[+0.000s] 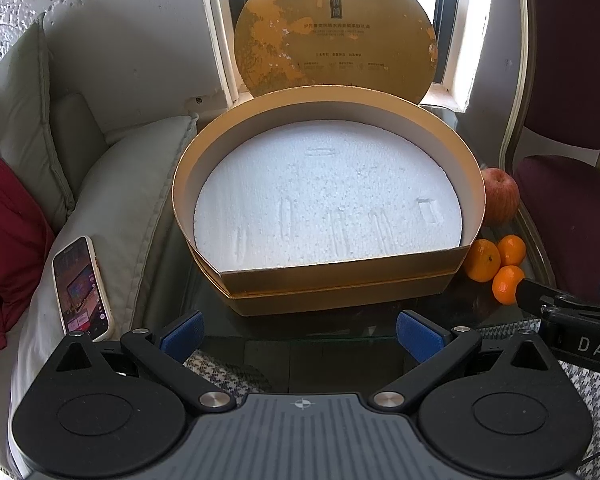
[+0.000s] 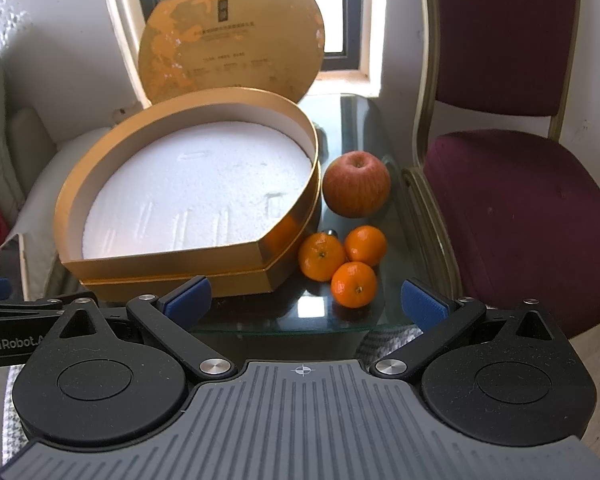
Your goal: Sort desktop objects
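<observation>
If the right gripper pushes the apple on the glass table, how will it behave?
The apple looks round and firm, so it would likely roll on the smooth glass table. The table edge is close, so it may fall. It probably resists squeezing.

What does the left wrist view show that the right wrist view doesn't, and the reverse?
Only the left wrist view shows the lit white-cased smartphone lying on the pale grey cushion. Only the right wrist view shows the whole red apple and the full maroon chair seat. Both show the gold foam-lined gift box, its round lid, three small oranges, and open hand-held grippers.
</observation>
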Available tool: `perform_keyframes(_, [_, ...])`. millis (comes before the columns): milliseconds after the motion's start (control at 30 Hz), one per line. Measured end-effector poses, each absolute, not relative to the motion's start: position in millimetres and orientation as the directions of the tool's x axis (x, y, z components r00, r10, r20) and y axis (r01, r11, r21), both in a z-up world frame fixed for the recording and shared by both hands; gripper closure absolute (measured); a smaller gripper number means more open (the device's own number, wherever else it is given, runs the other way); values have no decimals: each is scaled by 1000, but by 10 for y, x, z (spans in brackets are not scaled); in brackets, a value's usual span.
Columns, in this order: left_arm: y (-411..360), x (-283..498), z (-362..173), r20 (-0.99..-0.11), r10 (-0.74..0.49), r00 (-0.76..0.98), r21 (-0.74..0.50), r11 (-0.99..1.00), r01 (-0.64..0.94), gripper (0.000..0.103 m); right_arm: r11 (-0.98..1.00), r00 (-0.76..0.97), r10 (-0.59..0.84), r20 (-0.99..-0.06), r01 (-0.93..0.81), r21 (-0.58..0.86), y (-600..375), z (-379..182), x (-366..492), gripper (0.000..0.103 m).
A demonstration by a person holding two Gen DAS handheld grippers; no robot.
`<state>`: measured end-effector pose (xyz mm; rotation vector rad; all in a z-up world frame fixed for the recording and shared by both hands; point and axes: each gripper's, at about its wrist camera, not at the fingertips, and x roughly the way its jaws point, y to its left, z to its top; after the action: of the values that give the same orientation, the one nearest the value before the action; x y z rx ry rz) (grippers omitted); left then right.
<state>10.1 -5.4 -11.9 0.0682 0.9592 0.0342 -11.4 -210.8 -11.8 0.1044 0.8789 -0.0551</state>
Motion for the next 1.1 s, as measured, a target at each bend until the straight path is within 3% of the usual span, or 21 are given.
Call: perform_keyframes(1100, [-257,326,-356,-875,-40,482,26,991,129,1,986,581,110,-807,37,161,-2620,-608,213,0])
